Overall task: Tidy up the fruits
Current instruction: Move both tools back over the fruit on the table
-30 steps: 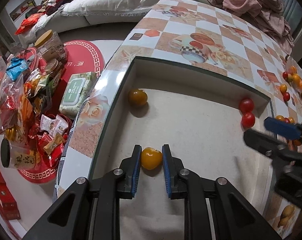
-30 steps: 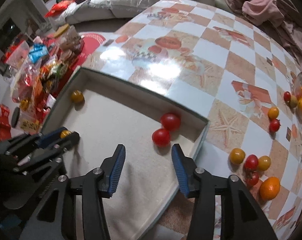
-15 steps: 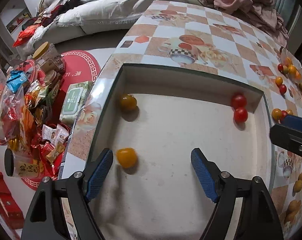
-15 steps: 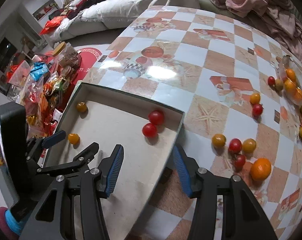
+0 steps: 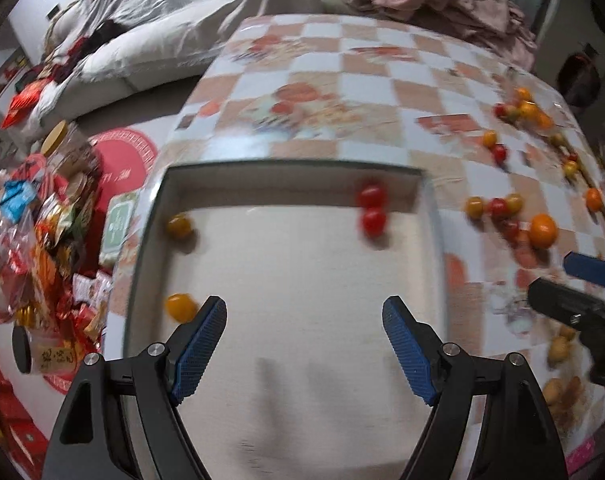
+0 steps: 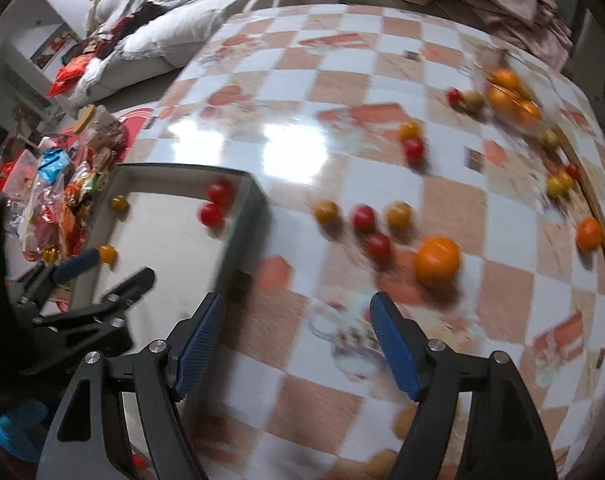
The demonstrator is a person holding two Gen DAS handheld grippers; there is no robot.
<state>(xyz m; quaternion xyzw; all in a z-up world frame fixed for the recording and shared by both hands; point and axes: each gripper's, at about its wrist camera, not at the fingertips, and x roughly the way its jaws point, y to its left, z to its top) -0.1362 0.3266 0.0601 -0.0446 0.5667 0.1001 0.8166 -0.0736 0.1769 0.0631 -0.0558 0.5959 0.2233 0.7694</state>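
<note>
The left gripper (image 5: pixel 304 318) hangs above the shallow tray (image 5: pixel 290 168) with its blue-padded jaws spread wide and nothing between them. Inside the tray, two yellow tomatoes lie by the left wall, one (image 5: pixel 180 307) just beside the left pad and another (image 5: pixel 179 226) in the far corner, while two red tomatoes (image 5: pixel 372 210) sit touching each other against the far wall. The right gripper (image 6: pixel 296 322) is also spread and empty, held over the checkered desk (image 6: pixel 342 60) just right of the tray. Ahead of it lie loose yellow and red tomatoes (image 6: pixel 362 218) and an orange (image 6: pixel 436 260), with more fruit towards the far right edge. On the floor, a red round mat (image 5: pixel 124 156) carries white lettering and a dark-lidded jar (image 5: pixel 42 354) has a yellow label, both too blurred to read.
</note>
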